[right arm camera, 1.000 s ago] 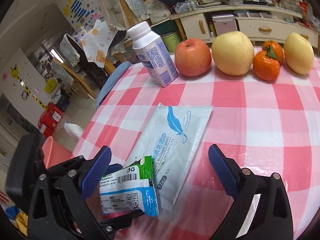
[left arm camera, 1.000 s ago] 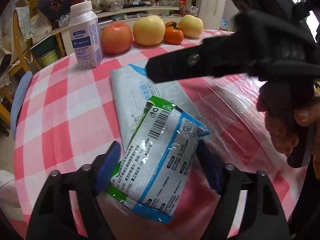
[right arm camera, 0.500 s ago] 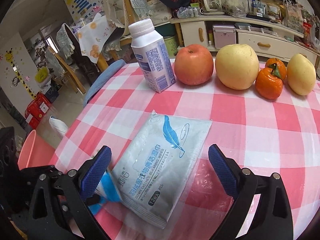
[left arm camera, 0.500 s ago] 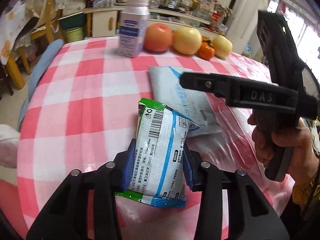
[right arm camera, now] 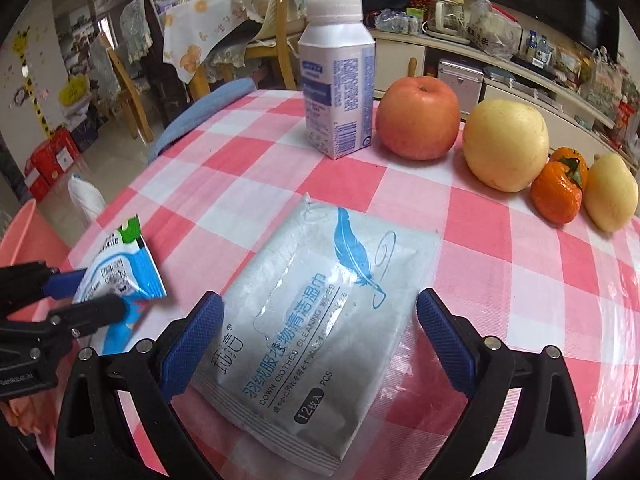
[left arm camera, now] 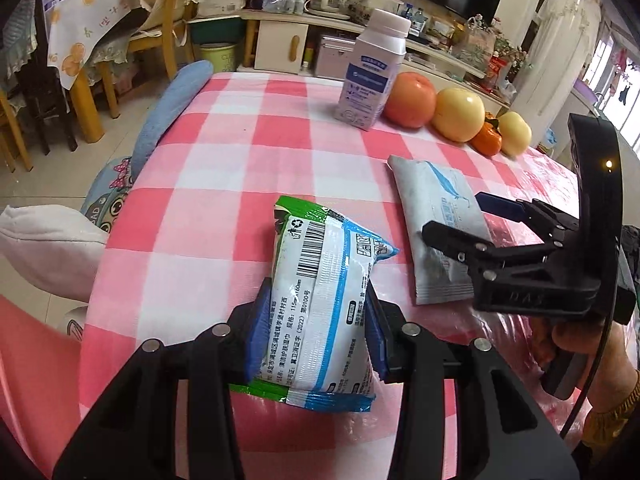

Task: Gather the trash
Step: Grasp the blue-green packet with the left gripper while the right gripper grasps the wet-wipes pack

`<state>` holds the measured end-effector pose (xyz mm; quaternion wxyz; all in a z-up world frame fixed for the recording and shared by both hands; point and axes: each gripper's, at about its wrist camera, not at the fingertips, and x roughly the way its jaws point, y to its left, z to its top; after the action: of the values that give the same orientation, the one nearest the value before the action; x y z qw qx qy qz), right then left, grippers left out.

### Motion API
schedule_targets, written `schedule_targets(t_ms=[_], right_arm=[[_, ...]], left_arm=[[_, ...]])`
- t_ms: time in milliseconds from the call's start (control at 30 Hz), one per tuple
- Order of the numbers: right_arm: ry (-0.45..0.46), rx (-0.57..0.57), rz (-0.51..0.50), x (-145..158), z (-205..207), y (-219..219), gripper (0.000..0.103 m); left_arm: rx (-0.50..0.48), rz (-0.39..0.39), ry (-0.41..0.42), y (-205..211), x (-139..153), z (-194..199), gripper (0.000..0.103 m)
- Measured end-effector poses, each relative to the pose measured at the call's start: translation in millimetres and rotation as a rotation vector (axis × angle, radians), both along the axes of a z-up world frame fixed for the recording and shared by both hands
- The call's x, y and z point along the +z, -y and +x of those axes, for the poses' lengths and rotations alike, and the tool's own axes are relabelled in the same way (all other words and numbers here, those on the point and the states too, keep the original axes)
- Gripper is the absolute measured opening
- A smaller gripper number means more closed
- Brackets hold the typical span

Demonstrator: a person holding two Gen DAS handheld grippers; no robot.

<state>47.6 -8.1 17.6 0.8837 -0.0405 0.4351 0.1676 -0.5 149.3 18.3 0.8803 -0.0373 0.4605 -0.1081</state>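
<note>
We had the left hand-held gripper [left arm camera: 316,334] pinched on the green-and-blue wrapper [left arm camera: 320,304], held just above the counter [left arm camera: 224,184]; a soft, slick pack, we judged it could slide out if tilted. Our right hand-held gripper [right arm camera: 320,344] stood wide, its pads either side of the grey wipes pack [right arm camera: 320,316] lying flat on the counter. We feared that closing on so thin and flat a pack might only buckle it. Beyond, the milk bottle [right arm camera: 338,80] and apple [right arm camera: 418,118] seemed safely clear.
</note>
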Motion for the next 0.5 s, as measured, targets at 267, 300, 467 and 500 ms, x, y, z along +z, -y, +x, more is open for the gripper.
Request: schedule_targets(t_ms=[267, 300, 467, 500], right_arm=[[-0.03, 0.013, -0.02, -6.6, 1.3, -1.9, 0.095], [-0.026, 0.022, -0.024, -6.3, 0.1, -3.0, 0.091], [-0.019, 0.039, -0.032, -4.7, -2.3, -5.3, 0.086], [-0.019, 0.039, -0.032, -4.6, -2.7, -5.6, 0.086]], left_arm=[[0.015, 0.039, -0.004, 0.6, -4.1, 1.5, 0.049], [0.018, 0.044, -0.007, 0.8, -4.9, 2.2, 0.051], [0.025, 0.089, -0.011, 3.3, -8.6, 4.1, 0.065], [0.026, 0.095, -0.009, 3.7, -8.7, 4.3, 0.066]])
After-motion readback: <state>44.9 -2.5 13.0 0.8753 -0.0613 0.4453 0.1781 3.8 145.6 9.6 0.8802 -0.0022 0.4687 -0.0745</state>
